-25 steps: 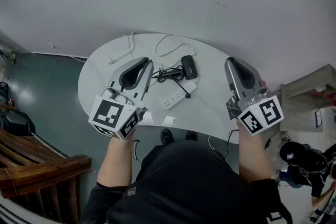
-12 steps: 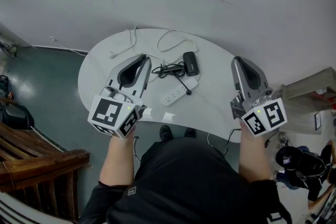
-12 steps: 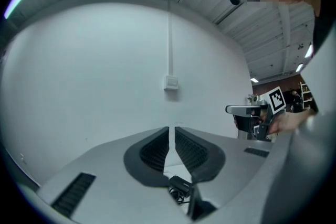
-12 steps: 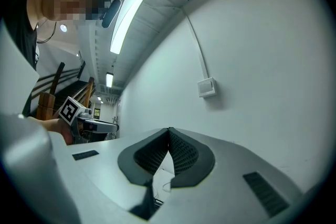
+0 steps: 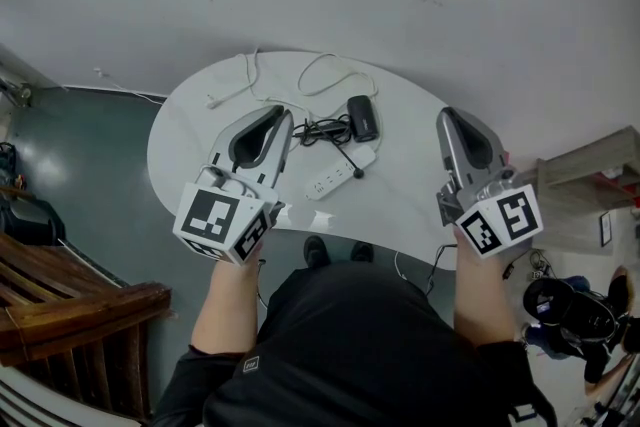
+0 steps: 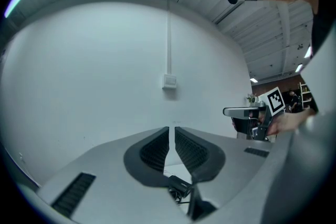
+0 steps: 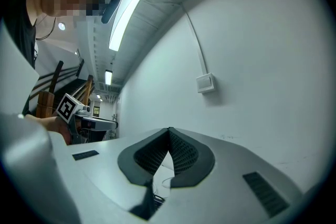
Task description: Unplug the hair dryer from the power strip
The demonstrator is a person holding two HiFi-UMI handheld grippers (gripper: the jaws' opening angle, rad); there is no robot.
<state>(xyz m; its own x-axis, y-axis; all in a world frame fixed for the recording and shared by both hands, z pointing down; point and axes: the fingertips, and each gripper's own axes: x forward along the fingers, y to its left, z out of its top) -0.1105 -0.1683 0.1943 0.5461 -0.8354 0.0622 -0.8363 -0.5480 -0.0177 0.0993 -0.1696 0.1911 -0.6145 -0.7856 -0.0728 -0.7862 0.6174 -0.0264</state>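
Observation:
A white power strip (image 5: 336, 178) lies in the middle of the white oval table (image 5: 190, 140), with a black plug (image 5: 357, 179) in its right end. The plug's black cord runs up to a tangled bundle (image 5: 320, 129) beside the black hair dryer (image 5: 362, 119) (image 6: 179, 185). My left gripper (image 5: 285, 118) (image 6: 171, 129) hovers level over the table's left half. Its jaws are almost together and hold nothing. My right gripper (image 5: 443, 115) (image 7: 169, 129) hangs over the table's right edge, tips touching, empty. Neither gripper touches the strip.
Two white cables (image 5: 330, 75) (image 5: 233, 91) lie at the table's far side, close to the white wall with a small wall box (image 6: 168, 81). A wooden bench (image 5: 60, 305) stands at the lower left, and boxes and gear (image 5: 590, 175) at the right.

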